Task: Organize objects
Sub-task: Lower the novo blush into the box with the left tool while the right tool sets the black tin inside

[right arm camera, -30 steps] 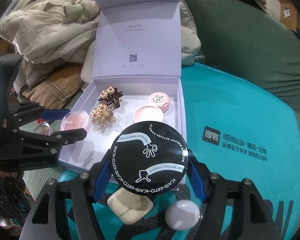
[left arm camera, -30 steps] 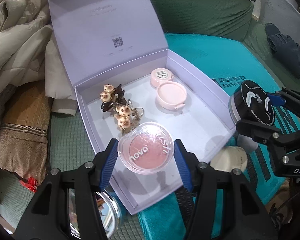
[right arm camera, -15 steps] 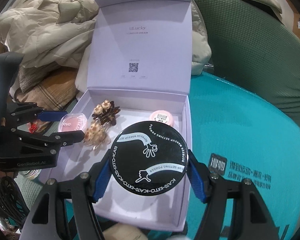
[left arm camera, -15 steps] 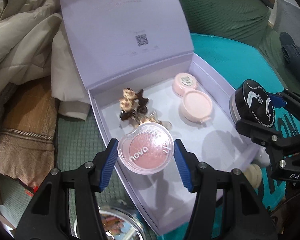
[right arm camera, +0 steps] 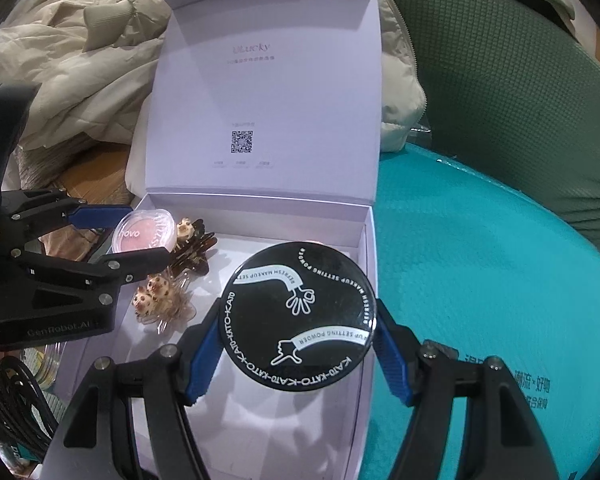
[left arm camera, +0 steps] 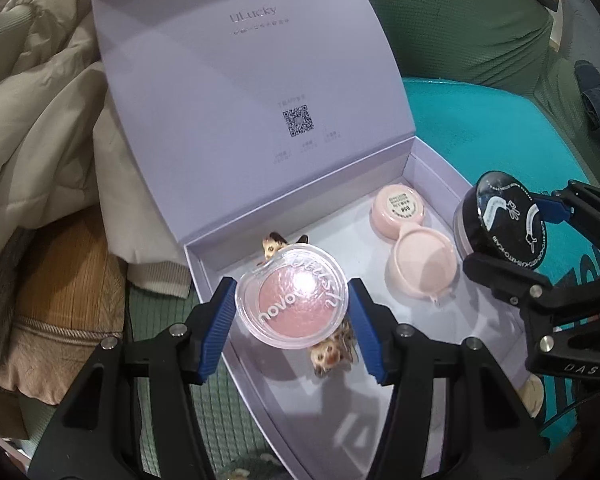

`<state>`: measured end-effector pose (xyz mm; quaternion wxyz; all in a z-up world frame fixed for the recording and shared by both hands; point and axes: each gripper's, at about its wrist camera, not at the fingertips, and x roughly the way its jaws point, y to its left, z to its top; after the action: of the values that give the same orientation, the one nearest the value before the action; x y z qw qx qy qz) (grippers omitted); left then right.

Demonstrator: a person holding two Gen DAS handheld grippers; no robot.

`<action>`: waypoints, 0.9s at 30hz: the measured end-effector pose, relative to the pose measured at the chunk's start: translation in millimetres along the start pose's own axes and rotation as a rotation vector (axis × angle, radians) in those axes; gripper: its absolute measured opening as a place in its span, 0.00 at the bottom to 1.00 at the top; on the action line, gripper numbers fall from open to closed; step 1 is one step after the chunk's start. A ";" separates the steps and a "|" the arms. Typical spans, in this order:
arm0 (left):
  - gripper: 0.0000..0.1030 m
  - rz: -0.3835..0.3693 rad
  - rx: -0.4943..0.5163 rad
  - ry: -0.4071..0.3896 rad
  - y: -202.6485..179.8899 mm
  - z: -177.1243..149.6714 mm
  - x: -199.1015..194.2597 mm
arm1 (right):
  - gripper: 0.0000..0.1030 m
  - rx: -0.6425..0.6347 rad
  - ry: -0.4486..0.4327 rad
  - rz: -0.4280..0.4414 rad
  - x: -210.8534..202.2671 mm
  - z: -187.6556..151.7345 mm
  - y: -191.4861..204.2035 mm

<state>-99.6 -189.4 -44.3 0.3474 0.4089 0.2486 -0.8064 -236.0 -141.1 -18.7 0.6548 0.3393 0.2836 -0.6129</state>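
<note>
My left gripper [left arm camera: 292, 312] is shut on a round clear compact of pink blush [left arm camera: 292, 296], held above the left part of the open lilac box [left arm camera: 432, 168]. Under it lie brown hair clips with small bear charms [left arm camera: 332, 354]. My right gripper [right arm camera: 298, 342] is shut on a black-lidded jar of setting powder [right arm camera: 300, 316], held over the box's right half [right arm camera: 366, 248]. Two pale pink round pots [left arm camera: 398, 210] [left arm camera: 422, 268] sit at the box's far right in the left wrist view. From the right wrist camera the left gripper [right arm camera: 136, 236] and blush [right arm camera: 144, 234] appear at the left.
The box lid [right arm camera: 268, 92] stands upright at the back. A beige padded jacket [left arm camera: 28, 128] is heaped to the left, a green sofa back [right arm camera: 500, 92] behind, and a teal mat [right arm camera: 480, 260] lies to the right. A glass jar [right arm camera: 46, 360] sits left of the box.
Both grippers have carried their items forward, from the box's near edge to over its inside. The white items on the mat by the near edge have dropped out of the right wrist view.
</note>
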 end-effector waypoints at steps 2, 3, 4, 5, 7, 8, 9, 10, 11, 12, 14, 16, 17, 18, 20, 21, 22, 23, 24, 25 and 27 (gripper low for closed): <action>0.53 0.010 0.005 0.002 -1.3 3.5 4.2 | 0.68 -0.004 0.003 0.001 4.3 1.9 -0.9; 0.53 0.013 0.006 0.006 -1.7 4.8 6.7 | 0.68 -0.003 0.006 0.003 6.6 2.5 -1.0; 0.53 0.012 0.003 0.008 -1.7 5.6 8.5 | 0.68 0.000 0.008 0.007 9.3 3.0 -1.0; 0.53 0.010 0.000 0.010 -1.6 6.5 10.6 | 0.68 0.001 0.012 0.013 12.2 2.9 -1.0; 0.53 0.007 -0.008 0.015 -1.1 7.9 13.8 | 0.68 -0.002 0.021 0.015 17.8 2.2 1.0; 0.53 0.004 -0.010 0.013 -0.7 8.8 15.3 | 0.68 -0.004 0.026 0.000 20.0 2.0 1.7; 0.53 0.004 -0.012 0.011 -0.4 9.3 16.4 | 0.68 -0.005 0.030 0.002 22.2 1.5 2.5; 0.53 0.003 -0.013 0.011 0.0 10.0 18.0 | 0.68 -0.005 0.037 0.008 24.8 1.5 3.1; 0.53 0.003 -0.014 0.013 0.4 10.5 19.5 | 0.68 -0.004 0.040 0.012 26.2 1.4 3.5; 0.53 0.003 -0.015 0.015 0.7 11.0 21.1 | 0.68 -0.006 0.043 0.017 27.4 1.2 3.9; 0.53 0.005 -0.015 0.014 1.4 12.2 24.1 | 0.68 -0.003 0.051 0.030 29.7 0.6 4.4; 0.53 0.014 -0.012 0.021 1.8 13.5 28.4 | 0.68 -0.007 0.058 0.025 31.3 -0.2 5.3; 0.53 0.015 -0.013 0.022 2.2 14.0 30.3 | 0.68 -0.015 0.059 0.019 31.7 -0.5 6.5; 0.53 0.013 -0.015 0.025 2.7 14.5 32.4 | 0.68 -0.020 0.062 0.013 32.3 -0.5 7.1; 0.53 0.011 -0.022 0.028 3.6 15.7 36.7 | 0.68 -0.016 0.071 0.008 34.8 -0.6 6.2; 0.53 0.010 -0.026 0.031 3.9 16.6 39.3 | 0.68 -0.013 0.076 0.010 36.5 -0.2 5.7; 0.53 0.005 -0.027 0.031 4.0 17.2 40.8 | 0.68 -0.012 0.083 0.009 39.1 0.5 5.6; 0.53 0.002 -0.027 0.032 4.0 18.0 42.4 | 0.68 -0.018 0.085 0.002 40.3 1.2 6.2; 0.53 0.000 -0.027 0.031 3.9 18.7 43.6 | 0.68 -0.024 0.086 -0.004 41.5 2.2 7.3; 0.53 0.002 -0.026 0.027 4.0 19.8 44.8 | 0.68 -0.027 0.090 -0.011 42.8 3.1 8.2; 0.53 0.011 -0.027 0.022 4.7 21.9 46.7 | 0.68 -0.030 0.098 -0.021 44.8 4.2 9.3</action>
<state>-126.5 -224.1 -71.8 0.3546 0.4144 0.2609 -0.7965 -223.0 -171.5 -50.5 0.6388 0.3562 0.3281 -0.5979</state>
